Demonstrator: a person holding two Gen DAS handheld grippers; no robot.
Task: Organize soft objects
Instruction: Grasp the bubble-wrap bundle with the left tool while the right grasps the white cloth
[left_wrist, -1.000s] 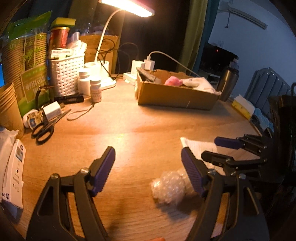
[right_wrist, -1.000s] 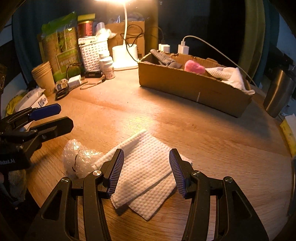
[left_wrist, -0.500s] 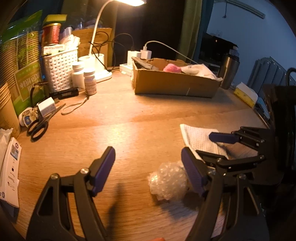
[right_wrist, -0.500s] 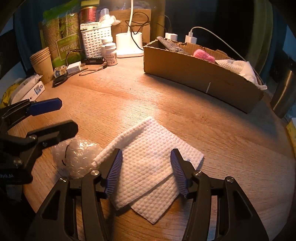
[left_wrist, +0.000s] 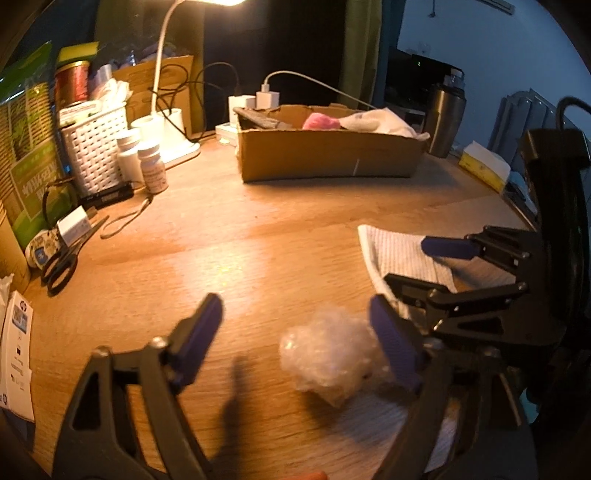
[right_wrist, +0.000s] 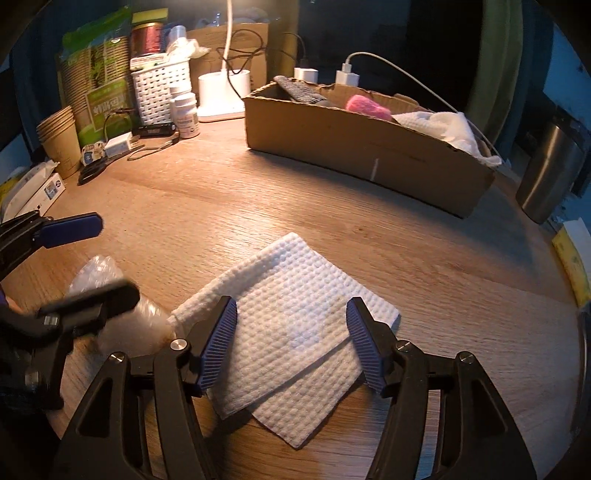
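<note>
Right wrist: white cloth (right_wrist: 295, 314) lies flat, corner pointing boxward.

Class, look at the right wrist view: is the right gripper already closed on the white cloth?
No. The right gripper is open, fingers apart above the white cloth.

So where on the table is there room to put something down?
The bare wood between the cardboard box and the white cloth is free, reaching left to the scissors. The back left corner by the white basket is crowded.

Dim room, warm desk lamp (left_wrist: 221, 2) glare, fisheye-dark corners, slight motion blur
</note>
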